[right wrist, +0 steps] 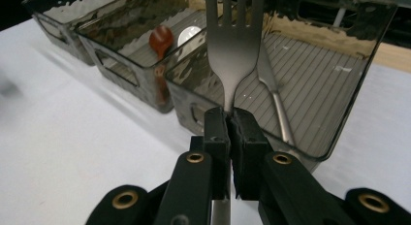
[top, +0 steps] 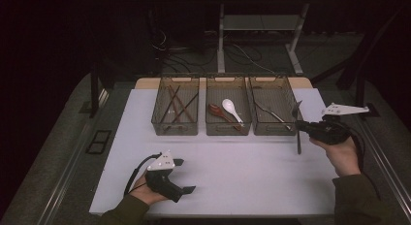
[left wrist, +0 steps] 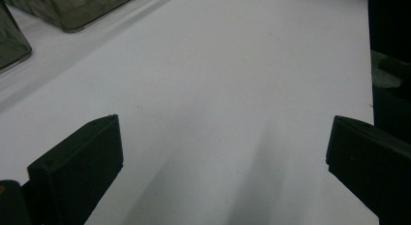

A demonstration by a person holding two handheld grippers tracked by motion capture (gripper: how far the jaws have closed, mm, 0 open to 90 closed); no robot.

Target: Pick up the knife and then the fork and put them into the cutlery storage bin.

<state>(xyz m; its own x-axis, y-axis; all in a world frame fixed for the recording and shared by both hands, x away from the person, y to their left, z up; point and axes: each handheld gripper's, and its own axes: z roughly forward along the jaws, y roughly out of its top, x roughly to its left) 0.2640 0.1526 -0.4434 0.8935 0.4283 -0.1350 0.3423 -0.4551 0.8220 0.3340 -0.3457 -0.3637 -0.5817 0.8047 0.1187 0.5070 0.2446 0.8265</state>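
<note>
My right gripper (top: 297,126) is shut on a metal fork (top: 297,113) just right of the right-hand bin (top: 271,130). The fork stands roughly upright, tines up and handle hanging below the jaws. In the right gripper view the jaws (right wrist: 230,120) pinch the fork (right wrist: 234,45) at its neck, with the tines over the near wall of that bin (right wrist: 339,108). A knife (right wrist: 272,84) lies inside the bin. My left gripper (top: 185,176) rests open near the table's front left. Between its jaws (left wrist: 223,152) there is nothing but bare white table.
Three translucent bins stand in a row at the back of the white table (top: 242,167). The left bin (top: 175,128) holds brown chopsticks (top: 178,107). The middle bin (top: 228,129) holds a white spoon (top: 230,108) and a red-brown spoon (right wrist: 161,38). The table's right edge is close to my right hand.
</note>
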